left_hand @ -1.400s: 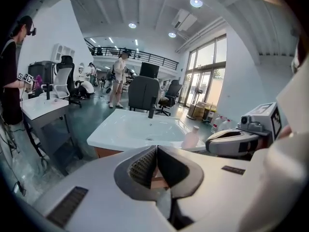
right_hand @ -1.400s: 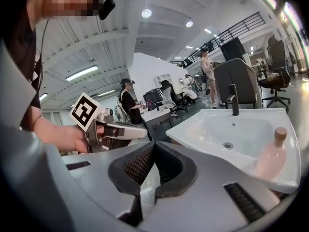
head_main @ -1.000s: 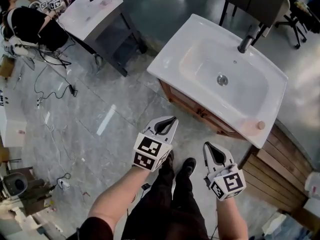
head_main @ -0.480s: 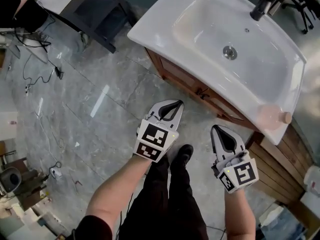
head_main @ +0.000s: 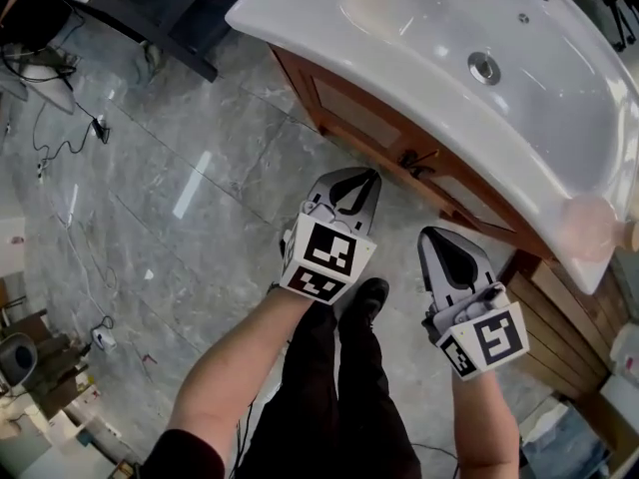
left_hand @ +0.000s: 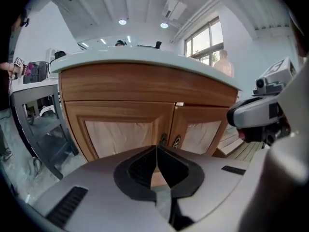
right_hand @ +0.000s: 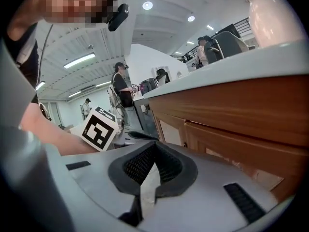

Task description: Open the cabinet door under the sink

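Note:
The wooden cabinet [head_main: 369, 118] stands under the white sink [head_main: 429, 38]. Its two closed doors [left_hand: 120, 129] meet at a pair of small dark handles [left_hand: 170, 140], also seen from above [head_main: 419, 158]. My left gripper [head_main: 373, 174] is shut and empty, pointing at the handles from a short way off, without touching. My right gripper [head_main: 425, 234] is shut and empty too, lower and further right, facing the cabinet's right part [right_hand: 241, 139]. In the left gripper view the jaw tips [left_hand: 157, 147] line up just below the handles. The right gripper's tips [right_hand: 154, 144] sit clear of the wood.
Grey marble floor [head_main: 180, 228] lies to the left, with cables [head_main: 60, 138] and a dark-framed stand [head_main: 150, 18] at the back left. A slatted wooden platform [head_main: 569, 307] lies right of the cabinet. A pink bottle [head_main: 587, 223] stands on the sink's near corner. My shoes [head_main: 364, 297] are below the grippers.
Both grippers have sunk and come closer to the cabinet front. The sink has slid up in the head view and the doors show more. Both jaws stayed shut.

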`<act>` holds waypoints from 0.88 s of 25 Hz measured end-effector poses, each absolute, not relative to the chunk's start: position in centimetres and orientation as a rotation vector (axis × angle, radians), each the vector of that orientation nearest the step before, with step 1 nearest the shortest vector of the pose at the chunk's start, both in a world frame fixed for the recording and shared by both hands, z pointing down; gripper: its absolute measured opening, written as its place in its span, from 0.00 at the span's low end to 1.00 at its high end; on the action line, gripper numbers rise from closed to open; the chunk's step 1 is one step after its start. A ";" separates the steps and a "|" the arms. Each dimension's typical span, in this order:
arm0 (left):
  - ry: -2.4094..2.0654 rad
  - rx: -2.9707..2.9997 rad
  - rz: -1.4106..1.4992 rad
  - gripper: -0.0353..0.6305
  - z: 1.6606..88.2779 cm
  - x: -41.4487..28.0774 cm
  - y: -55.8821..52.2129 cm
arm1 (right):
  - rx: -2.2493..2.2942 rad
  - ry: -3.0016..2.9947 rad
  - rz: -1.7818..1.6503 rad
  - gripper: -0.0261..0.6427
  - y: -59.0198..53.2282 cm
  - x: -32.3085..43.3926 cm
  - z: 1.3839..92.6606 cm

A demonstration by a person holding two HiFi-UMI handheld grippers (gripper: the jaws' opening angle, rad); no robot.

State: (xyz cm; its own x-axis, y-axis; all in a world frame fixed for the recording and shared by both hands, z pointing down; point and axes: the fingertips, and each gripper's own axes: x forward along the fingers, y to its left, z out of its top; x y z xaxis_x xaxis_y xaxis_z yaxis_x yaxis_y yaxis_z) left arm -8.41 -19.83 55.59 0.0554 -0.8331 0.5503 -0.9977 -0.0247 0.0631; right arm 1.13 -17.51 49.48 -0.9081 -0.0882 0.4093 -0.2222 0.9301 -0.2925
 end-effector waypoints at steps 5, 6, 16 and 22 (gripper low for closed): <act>-1.786 1.927 0.489 0.09 58.6 -8.2 -21.3 | 0.209 -2.675 0.460 0.06 -17.8 0.8 51.0; -1.768 1.936 0.483 0.09 59.2 -7.8 -21.8 | 0.207 -2.672 0.457 0.06 -18.0 0.8 51.3; -1.708 1.945 0.471 0.24 63.7 -6.5 -24.7 | 0.204 -2.620 0.455 0.06 -18.7 1.6 53.8; -1.667 1.928 0.473 0.24 65.3 -5.7 -25.6 | 0.190 -2.594 0.476 0.06 -18.2 2.1 55.2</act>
